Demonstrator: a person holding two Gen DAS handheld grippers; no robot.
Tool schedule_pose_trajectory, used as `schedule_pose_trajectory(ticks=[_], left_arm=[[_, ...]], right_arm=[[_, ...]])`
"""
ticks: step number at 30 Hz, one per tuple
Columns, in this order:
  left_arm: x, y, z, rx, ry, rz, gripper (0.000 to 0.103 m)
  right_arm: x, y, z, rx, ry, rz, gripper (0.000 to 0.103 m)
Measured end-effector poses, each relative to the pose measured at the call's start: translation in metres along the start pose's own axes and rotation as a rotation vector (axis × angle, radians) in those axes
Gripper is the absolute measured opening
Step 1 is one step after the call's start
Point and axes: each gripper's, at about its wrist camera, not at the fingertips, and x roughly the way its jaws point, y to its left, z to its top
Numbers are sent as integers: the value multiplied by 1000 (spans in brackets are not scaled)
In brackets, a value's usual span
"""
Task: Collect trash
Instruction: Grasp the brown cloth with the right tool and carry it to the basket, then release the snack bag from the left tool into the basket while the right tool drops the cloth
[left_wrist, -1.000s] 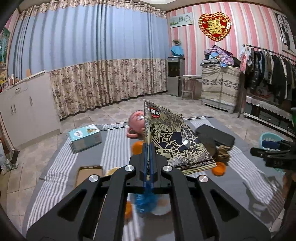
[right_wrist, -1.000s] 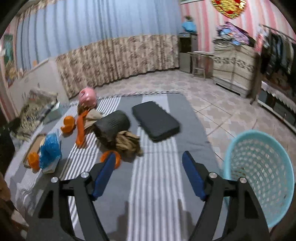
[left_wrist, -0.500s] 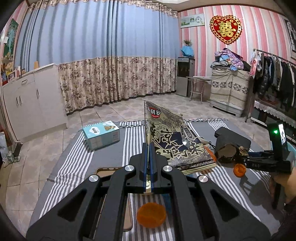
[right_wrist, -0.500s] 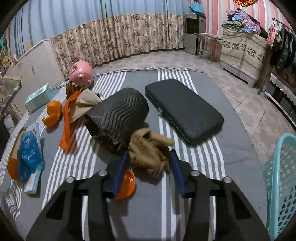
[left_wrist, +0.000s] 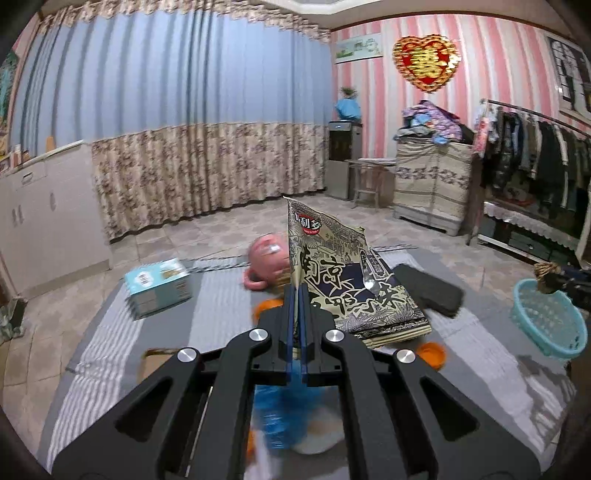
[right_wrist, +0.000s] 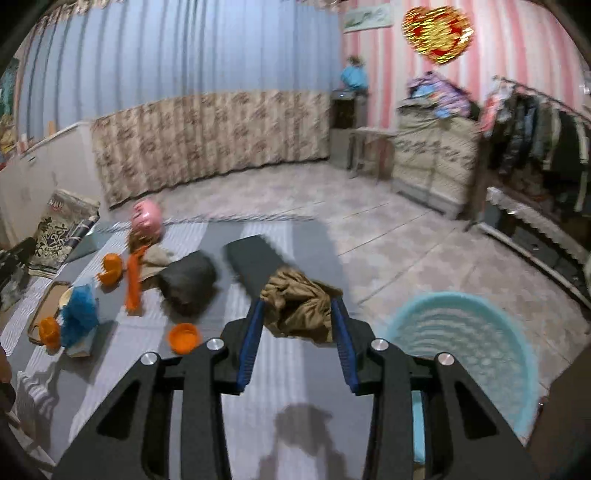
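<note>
My left gripper (left_wrist: 295, 291) is shut on the edge of a printed snack bag (left_wrist: 343, 280), held upright above the striped mat. In the right wrist view the same bag (right_wrist: 55, 229) shows at the far left. My right gripper (right_wrist: 297, 306) has its jaws closing on a crumpled brown wad (right_wrist: 295, 295), lifted off the mat with both blue pads against it. A light blue mesh basket (right_wrist: 461, 332) stands on the floor just to its right. In the left wrist view the brown wad (left_wrist: 545, 273) hangs above the basket (left_wrist: 546, 325) rim.
On the grey striped mat (right_wrist: 280, 369) lie orange peels (right_wrist: 183, 336), a blue plastic wad (right_wrist: 79, 314), a dark quilted bag (right_wrist: 188, 280), a flat black case (right_wrist: 255, 266), a pink toy (right_wrist: 146, 218) and a tissue box (left_wrist: 157, 288). A clothes rack (left_wrist: 535, 155) stands at the right.
My right gripper has closed on the brown wad and carried it up and to the right, near the basket. The left gripper still grips the snack bag.
</note>
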Motion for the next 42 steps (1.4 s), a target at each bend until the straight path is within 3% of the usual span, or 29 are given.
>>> schedule_pose_trajectory(ticks=[5, 11, 16, 24, 34, 42], left_arm=[[-3, -57, 7, 46, -14, -73, 1], [-4, -121, 11, 91, -24, -156, 1], [3, -170, 11, 108, -21, -225, 1], [9, -251, 3, 159, -18, -343, 1], [34, -328, -21, 222, 49, -470, 1], [67, -363, -39, 295, 76, -440, 4]], right_arm=[[-32, -63, -11, 102, -47, -49, 37], [-34, -128, -26, 252, -61, -75, 37], [-36, -156, -35, 278, -59, -139, 37], [-36, -189, -43, 330, -61, -177, 37], [-33, -221, -57, 443, -54, -195, 37], [-15, -218, -59, 460, -23, -179, 37]])
